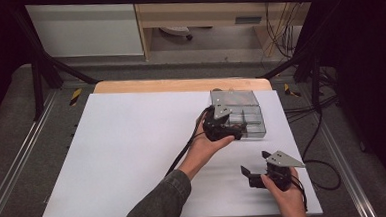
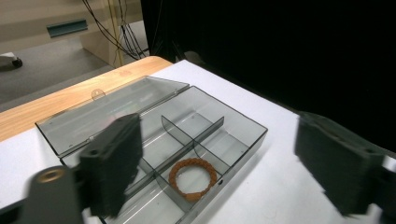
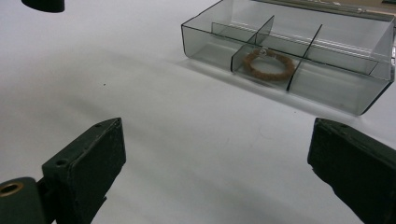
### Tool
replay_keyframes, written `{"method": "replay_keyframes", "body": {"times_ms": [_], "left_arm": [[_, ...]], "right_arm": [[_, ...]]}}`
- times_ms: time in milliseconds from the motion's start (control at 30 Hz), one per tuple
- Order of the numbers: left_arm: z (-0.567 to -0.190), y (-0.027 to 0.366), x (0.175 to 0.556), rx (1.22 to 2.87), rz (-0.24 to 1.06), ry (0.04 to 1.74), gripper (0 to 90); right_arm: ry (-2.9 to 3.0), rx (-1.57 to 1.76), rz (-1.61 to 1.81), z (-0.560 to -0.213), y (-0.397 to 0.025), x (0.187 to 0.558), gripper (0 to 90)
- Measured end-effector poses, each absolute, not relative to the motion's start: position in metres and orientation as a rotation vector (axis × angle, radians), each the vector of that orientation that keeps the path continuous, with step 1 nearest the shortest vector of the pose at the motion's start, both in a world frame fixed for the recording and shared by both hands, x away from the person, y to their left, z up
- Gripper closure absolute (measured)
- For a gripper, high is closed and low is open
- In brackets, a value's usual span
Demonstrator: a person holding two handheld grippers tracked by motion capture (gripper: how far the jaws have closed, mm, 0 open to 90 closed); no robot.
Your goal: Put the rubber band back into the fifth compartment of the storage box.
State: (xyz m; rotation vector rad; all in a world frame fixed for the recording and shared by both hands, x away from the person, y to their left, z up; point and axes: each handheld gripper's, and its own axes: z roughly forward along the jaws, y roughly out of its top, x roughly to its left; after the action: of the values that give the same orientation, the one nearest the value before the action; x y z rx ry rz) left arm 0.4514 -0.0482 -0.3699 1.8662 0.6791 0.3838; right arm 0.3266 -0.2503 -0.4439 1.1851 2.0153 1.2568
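Bracelet [image 2: 193, 178] rests in a near middle compartment of the clear box [image 2: 243, 123].
My left claw [image 2: 224, 172] hangs above it, jaws apart; my right claw [image 3: 217, 172] waits spread over the white surface [image 3: 140, 93]. Lid open; closing looks left.

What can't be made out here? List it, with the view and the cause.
- Bracelet in the high view: the left gripper and its hand cover that part of the clear box.
- Near-left compartments of the box in the left gripper view: a blurred jaw stands in front of them.
- The box's right end and open lid in the right gripper view: cut off by the picture's edges.
- Bracelet's clasp detail: too small.
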Motion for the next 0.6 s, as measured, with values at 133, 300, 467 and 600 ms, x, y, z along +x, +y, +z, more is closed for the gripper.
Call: {"method": "replay_keyframes", "body": {"times_ms": [133, 300, 467, 600], "left_arm": [[-0.3691, -0.0464, 0.4519, 1.861, 0.374, 0.685, 6.9], [-0.3688, -0.0456, 0.4525, 1.857, 0.357, 0.685, 5.8], [-0.367, -0.0449, 0.4511, 1.859, 0.354, 0.683, 5.8], [-0.3645, -0.0424, 0.4504, 1.861, 0.348, 0.683, 5.8]], "right_arm": [[2.015, 1.188, 1.258, -0.4439, -0.25, 0.3266, 4.3], [2.016, 1.189, 1.261, -0.4438, -0.2497, 0.3266, 4.1], [2.017, 1.19, 1.263, -0.4438, -0.2496, 0.3267, 4.0], [2.018, 1.185, 1.261, -0.4436, -0.2497, 0.3269, 3.7]]}}
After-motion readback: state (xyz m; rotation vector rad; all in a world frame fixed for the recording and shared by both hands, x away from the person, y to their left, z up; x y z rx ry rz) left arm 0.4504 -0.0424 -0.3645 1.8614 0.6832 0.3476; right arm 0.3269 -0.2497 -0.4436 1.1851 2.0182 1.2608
